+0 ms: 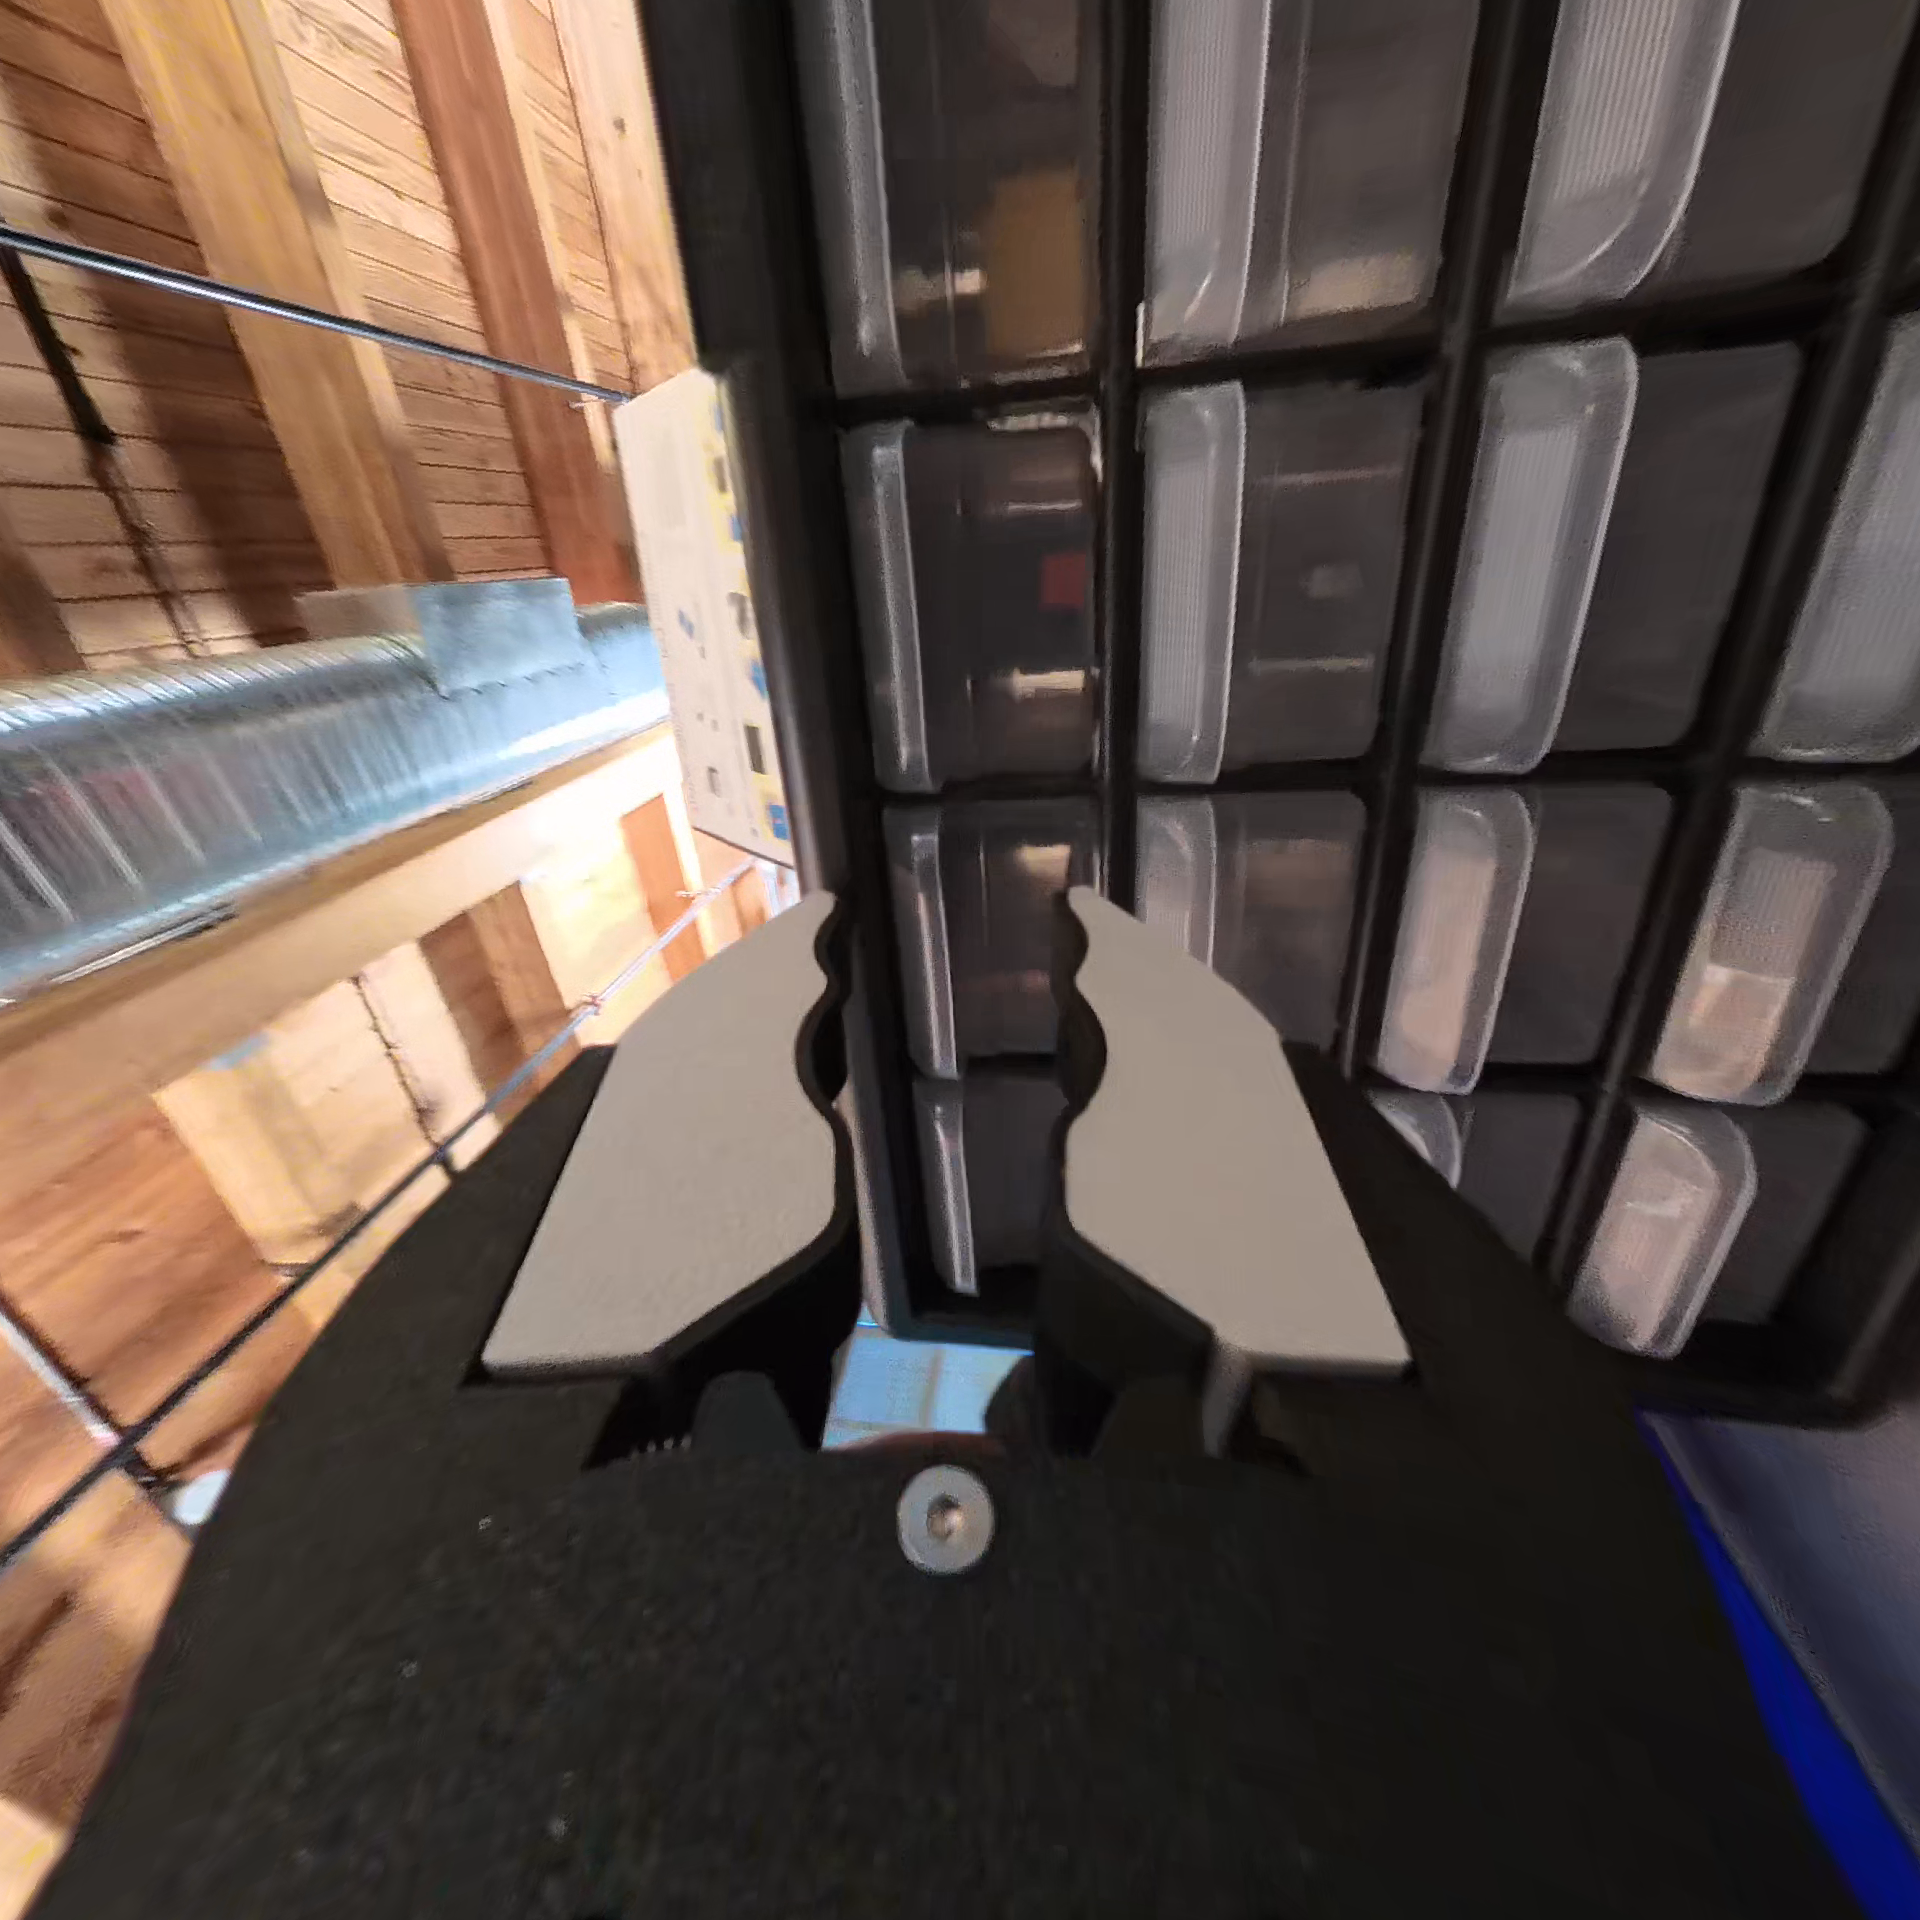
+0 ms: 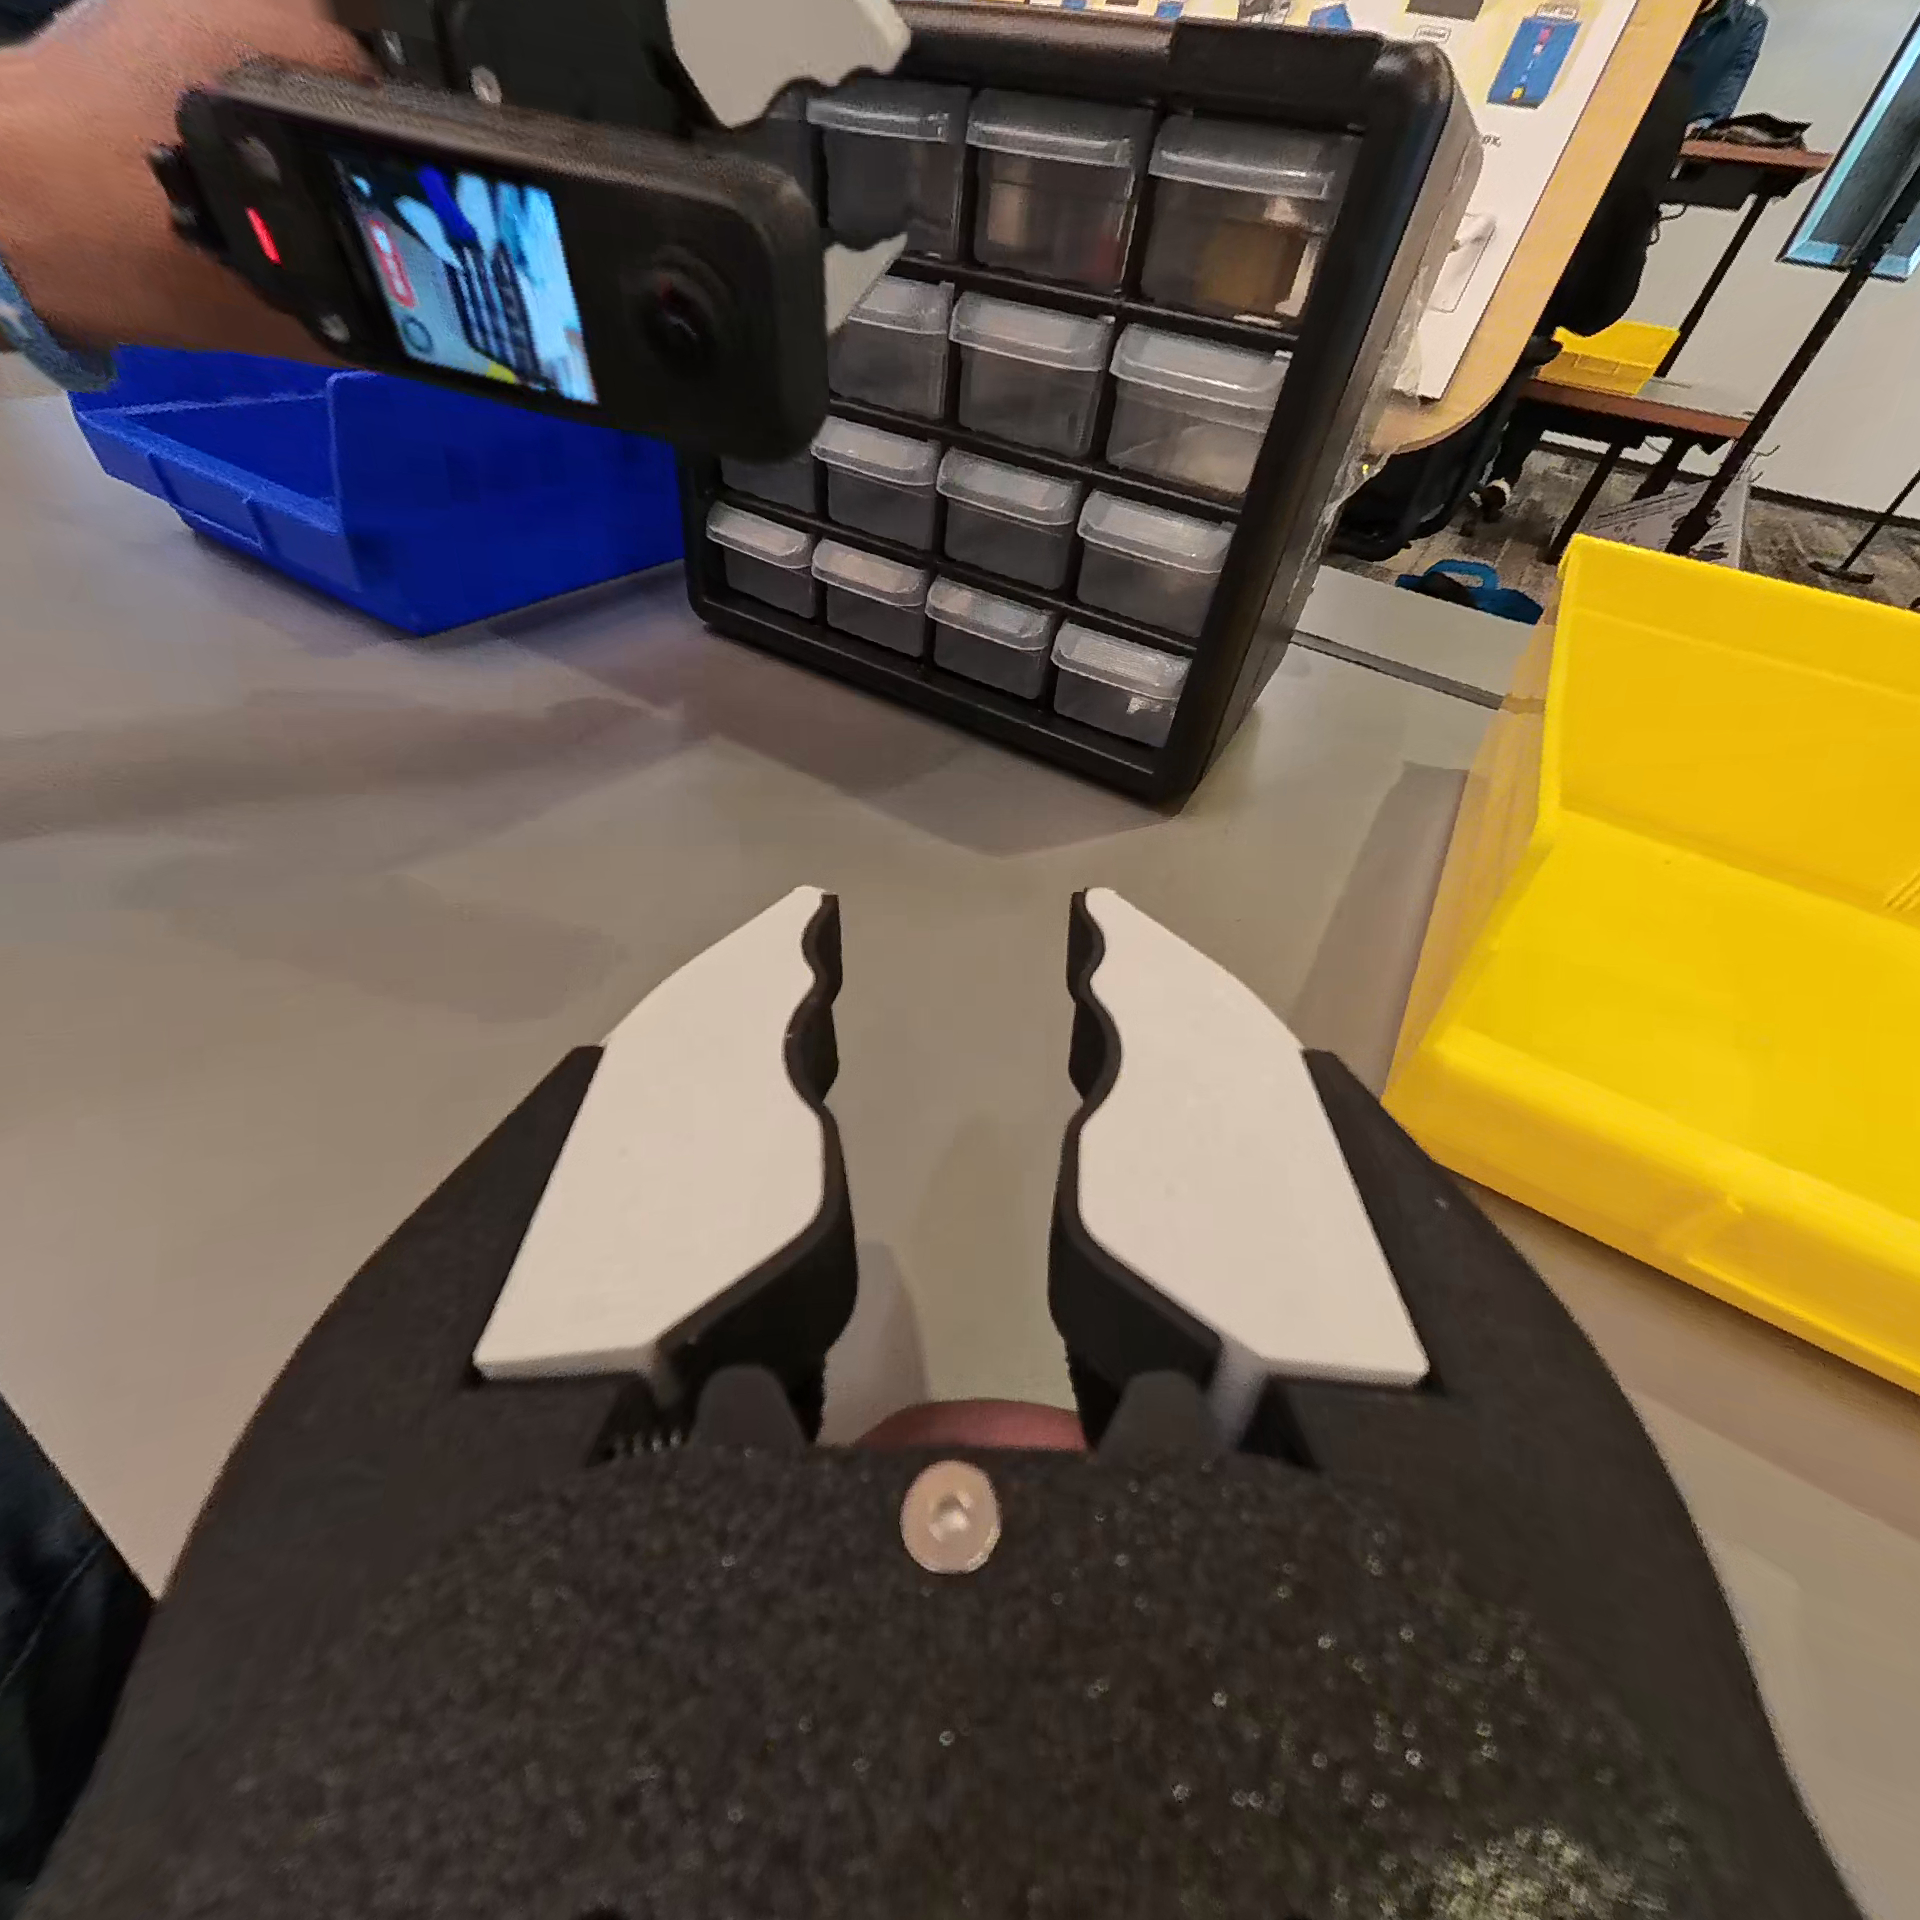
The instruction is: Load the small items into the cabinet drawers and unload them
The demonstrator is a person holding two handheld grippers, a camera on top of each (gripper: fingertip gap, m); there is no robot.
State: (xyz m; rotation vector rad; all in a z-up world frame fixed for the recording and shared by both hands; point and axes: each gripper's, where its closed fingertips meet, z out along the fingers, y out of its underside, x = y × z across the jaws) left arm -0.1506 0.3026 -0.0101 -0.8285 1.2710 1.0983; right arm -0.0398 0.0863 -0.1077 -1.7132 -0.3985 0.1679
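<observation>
The cabinet (image 2: 1039,416), a black frame with rows of small clear drawers, stands on the grey surface (image 2: 416,883), turned slightly so its right side wall shows. All the drawers that can be seen sit pushed in. Just beside it on the left lies a blue bin (image 2: 395,520), touching or nearly touching the cabinet's lower corner. To the right, well apart from the cabinet, a yellow bin (image 2: 1662,987) rests at the surface's edge.

The left claw (image 1: 951,904) is rolled on its side, close against the cabinet's front at one outer column of drawers; its fingers (image 1: 717,1122) stand apart with nothing between them. In the right wrist view the camera body (image 2: 488,270) mounted on that tool hangs before the cabinet's upper left corner and hides several drawers there, with a hand (image 2: 94,197) behind it.

The right claw (image 2: 951,904) is held low over the bare surface, well short of the cabinet, its fingers apart and empty.

Behind the cabinet leans a light board with printed pictures (image 2: 1496,208). Past it are tables (image 2: 1662,416). Overhead, the left wrist view shows wooden beams (image 1: 260,312) and a silver duct (image 1: 260,738).
</observation>
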